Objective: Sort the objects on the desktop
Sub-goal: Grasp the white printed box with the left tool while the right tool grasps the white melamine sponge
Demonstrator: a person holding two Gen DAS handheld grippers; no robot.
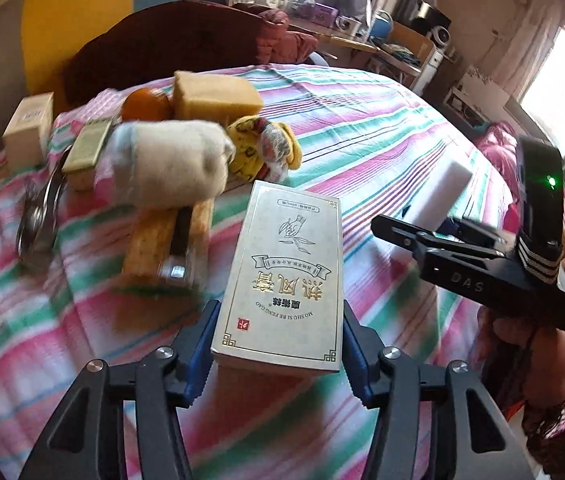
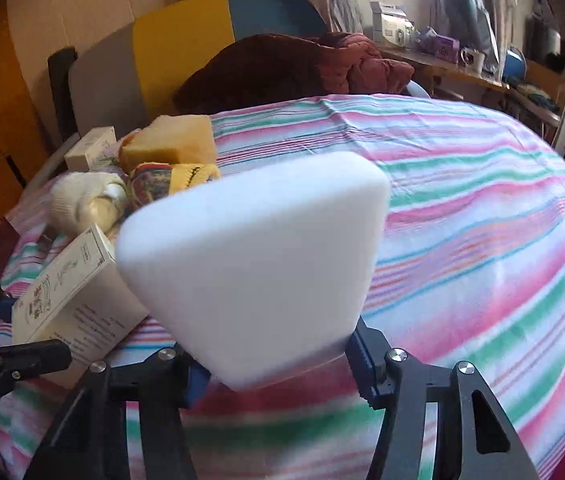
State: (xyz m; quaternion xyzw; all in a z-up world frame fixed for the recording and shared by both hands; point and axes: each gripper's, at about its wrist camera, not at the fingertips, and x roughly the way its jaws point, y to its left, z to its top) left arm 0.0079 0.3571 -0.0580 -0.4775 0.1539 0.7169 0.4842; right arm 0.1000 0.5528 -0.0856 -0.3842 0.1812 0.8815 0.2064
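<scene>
On striped cloth (image 1: 362, 128), left to right: spoon (image 1: 38, 216), rolled sock (image 1: 170, 164), yellow sponge (image 1: 214, 96); silver box (image 1: 282, 280) between left gripper (image 1: 278, 344) pads, touching; white foam block (image 2: 254, 272) clamped in right gripper (image 2: 278, 364).

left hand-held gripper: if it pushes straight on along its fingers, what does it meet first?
The silver box already sits between the left hand-held gripper fingers, so that comes first. Beyond it, probably the yellow patterned cloth bundle, though depth is unclear.

Open striped cloth (image 2: 462, 208) to the right; clutter of rolled sock (image 1: 170, 160), sponge (image 1: 214, 96), boxes leftward.
</scene>
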